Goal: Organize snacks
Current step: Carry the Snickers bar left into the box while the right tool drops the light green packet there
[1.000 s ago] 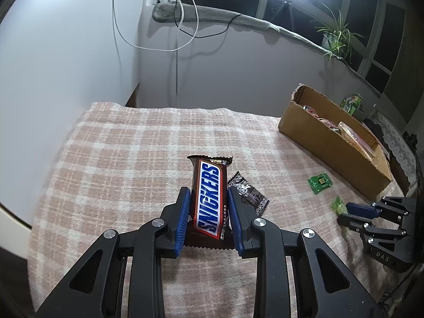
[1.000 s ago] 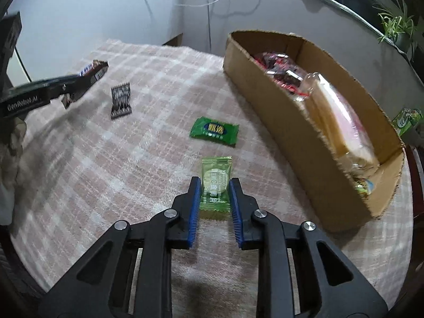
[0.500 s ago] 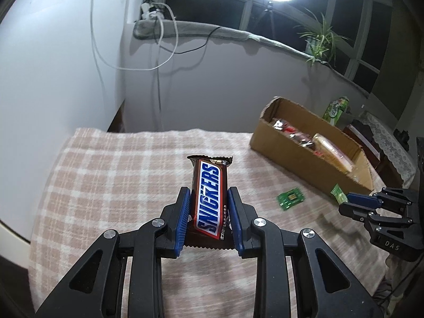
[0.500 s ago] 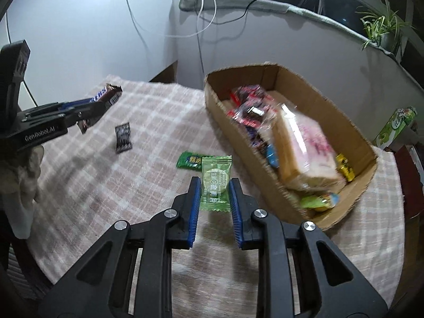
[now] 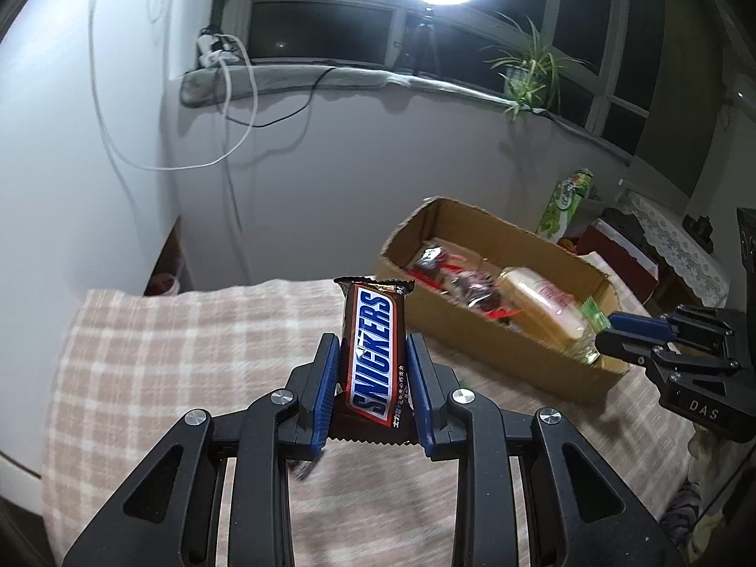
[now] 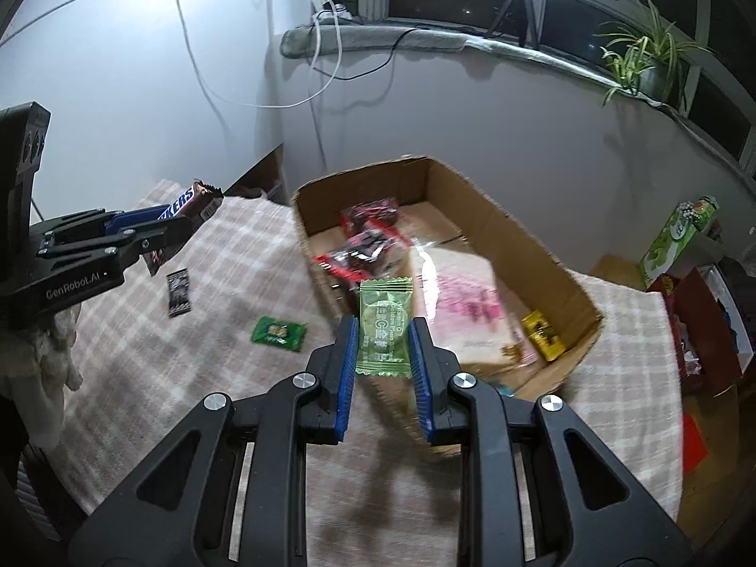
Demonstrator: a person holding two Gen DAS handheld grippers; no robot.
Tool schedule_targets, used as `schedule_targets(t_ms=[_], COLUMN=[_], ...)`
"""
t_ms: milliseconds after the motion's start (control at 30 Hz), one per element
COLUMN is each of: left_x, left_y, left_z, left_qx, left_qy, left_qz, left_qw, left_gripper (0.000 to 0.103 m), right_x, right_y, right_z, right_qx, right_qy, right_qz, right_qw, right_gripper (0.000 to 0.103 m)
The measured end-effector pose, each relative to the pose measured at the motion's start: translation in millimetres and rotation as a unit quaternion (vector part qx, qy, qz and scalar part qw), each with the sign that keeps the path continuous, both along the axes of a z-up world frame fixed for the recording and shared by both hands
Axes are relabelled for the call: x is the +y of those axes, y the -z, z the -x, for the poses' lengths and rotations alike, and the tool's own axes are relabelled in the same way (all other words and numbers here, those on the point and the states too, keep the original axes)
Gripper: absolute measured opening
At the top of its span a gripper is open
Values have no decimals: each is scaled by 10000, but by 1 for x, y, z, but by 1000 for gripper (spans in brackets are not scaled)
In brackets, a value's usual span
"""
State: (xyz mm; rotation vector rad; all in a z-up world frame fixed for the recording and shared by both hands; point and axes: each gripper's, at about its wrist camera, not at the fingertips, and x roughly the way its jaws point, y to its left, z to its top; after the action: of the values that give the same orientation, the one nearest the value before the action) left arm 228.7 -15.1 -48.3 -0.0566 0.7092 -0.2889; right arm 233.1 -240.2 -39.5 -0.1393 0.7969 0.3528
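Observation:
My left gripper is shut on a brown Snickers bar and holds it above the checked tablecloth, left of the cardboard box. My right gripper is shut on a light green candy packet and holds it in the air at the near left wall of the cardboard box. The box holds red snack packs, a pink bread bag and a yellow packet. In the right wrist view the left gripper is at the left with the Snickers bar.
A dark green sachet and a small black packet lie on the tablecloth left of the box. A green carton stands beyond the box's right end. A wall and a windowsill with cables and a plant are behind.
Both grippers have risen with their snacks and moved toward the box. The right gripper now holds the green packet at the box's near wall.

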Motion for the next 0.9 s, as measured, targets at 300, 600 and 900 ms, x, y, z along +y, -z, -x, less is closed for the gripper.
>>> schedule_targets(t_ms=[300, 600, 900], left_x=[-38, -71, -97], left_y=[-6, -3, 2], left_z=[-19, -45, -67], left_qx=[-45, 44, 139], left_qy=[215, 359, 446], left_qz=[-28, -41, -56], left_qw=[9998, 9993, 9989], left_gripper=[27, 27, 27], right_x=[-32, -62, -80], right_y=[1, 10, 23], right_z=[-20, -42, -62], right_qx=[-17, 58, 168], right_qy=[200, 375, 474], right_qz=[2, -54, -127], right_qw=[9998, 9993, 9987], right_gripper=[23, 23, 23])
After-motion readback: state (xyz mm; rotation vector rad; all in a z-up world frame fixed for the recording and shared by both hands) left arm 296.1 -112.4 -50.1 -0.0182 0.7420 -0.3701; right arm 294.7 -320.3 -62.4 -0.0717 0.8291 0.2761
